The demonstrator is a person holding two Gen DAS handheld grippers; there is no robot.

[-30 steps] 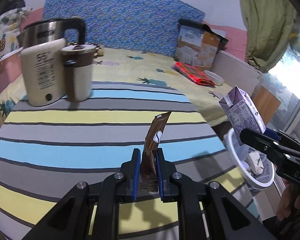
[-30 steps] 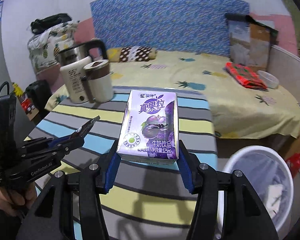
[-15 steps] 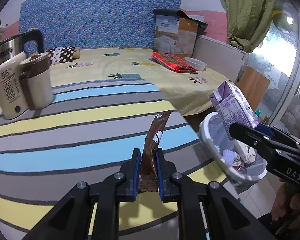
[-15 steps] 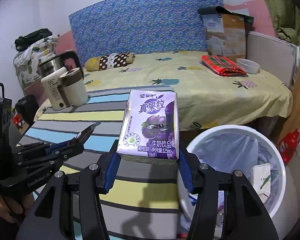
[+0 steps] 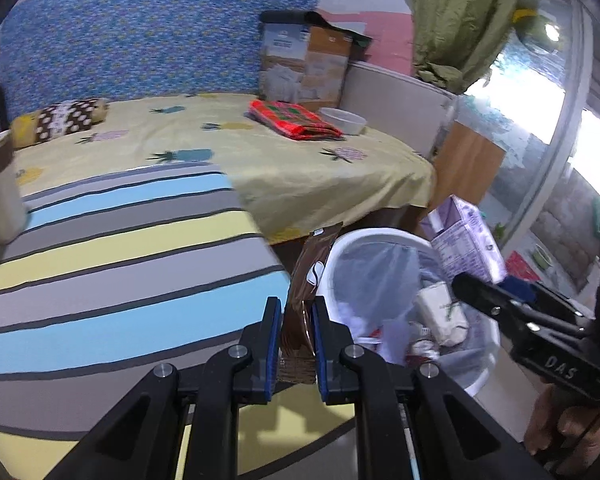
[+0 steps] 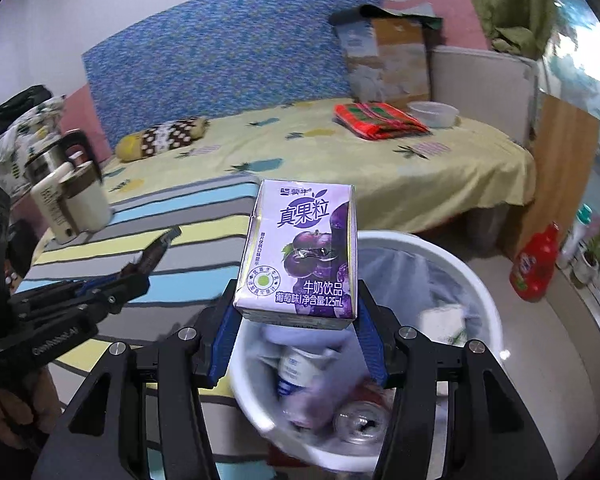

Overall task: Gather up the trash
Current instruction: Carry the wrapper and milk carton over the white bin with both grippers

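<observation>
Trash is being carried binward: purple carton (image 6: 300, 256) clamped in right gripper (image 6: 298, 340) over white bin (image 6: 452, 264), brown wrapper (image 5: 306, 280) pinched in left gripper (image 5: 294, 340); release is called for next.

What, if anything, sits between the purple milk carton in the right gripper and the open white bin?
Nothing visible. The purple milk carton is held in the right gripper above the white bin, whose mouth is open, with only trash already inside.

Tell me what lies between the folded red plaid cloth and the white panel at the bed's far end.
A shallow white plastic bowl sits on the yellow bedsheet between the red plaid cloth and the white panel; the right wrist view shows it best.
</observation>
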